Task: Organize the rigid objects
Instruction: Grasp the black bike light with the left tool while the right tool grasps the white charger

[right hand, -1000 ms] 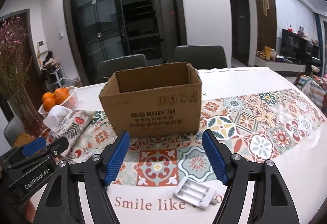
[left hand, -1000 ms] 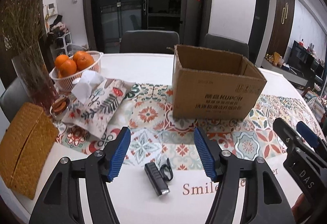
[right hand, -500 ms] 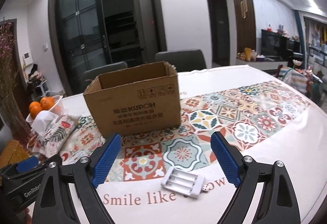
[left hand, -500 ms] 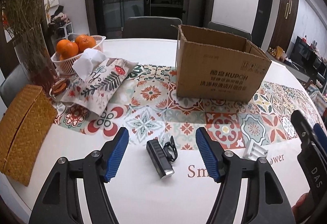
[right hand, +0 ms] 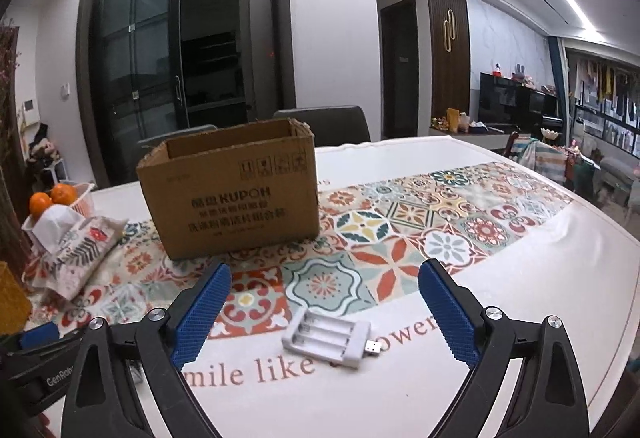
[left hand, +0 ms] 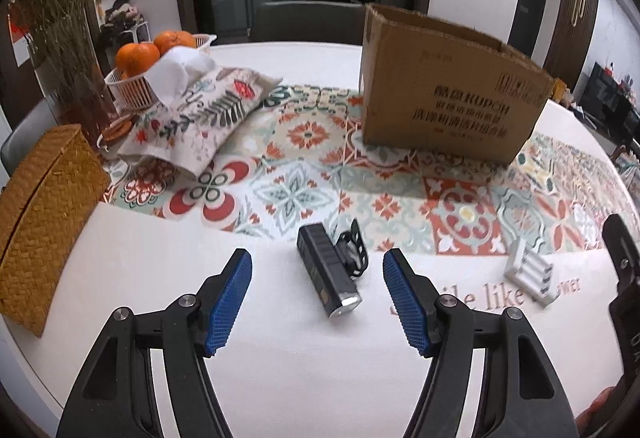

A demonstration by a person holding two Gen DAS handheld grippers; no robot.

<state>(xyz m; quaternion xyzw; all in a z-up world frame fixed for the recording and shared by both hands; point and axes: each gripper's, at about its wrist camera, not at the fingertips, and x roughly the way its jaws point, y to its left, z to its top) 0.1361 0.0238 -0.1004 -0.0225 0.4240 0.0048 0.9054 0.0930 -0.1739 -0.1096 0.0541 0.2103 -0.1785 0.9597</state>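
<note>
Left wrist view: the left gripper (left hand: 318, 296) has its blue ribbed fingers spread wide and holds nothing. It hangs low over a white table (left hand: 152, 258) with a tiled-pattern runner. Between the fingertips, in front of the open brown cardboard box (left hand: 448, 94), lies a black oblong bike light with a strap mount (left hand: 329, 272). To the right of the light, also in front of the box, rests a white plastic battery charger (left hand: 530, 274). Left of the box are a floral fabric tissue pouch (left hand: 200, 118), a white basket of oranges (left hand: 154, 72) and a woven straw box (left hand: 44, 214).

Right wrist view: the right gripper (right hand: 324, 314) is likewise spread and empty, with the charger lying between its fingers on the table, in front of the box.

The step in hand looks like each gripper settling over its own item before lifting it into the box. To do it well, lower until the pads flank the light's long sides, clear of the strap, then close squarely. The charger is flat, so the pads should meet its side edges near the table.

The box's inside is hidden from both views. The strap's shape is hard to make out, and the right gripper shows only as a dark sliver at the left view's edge.
</note>
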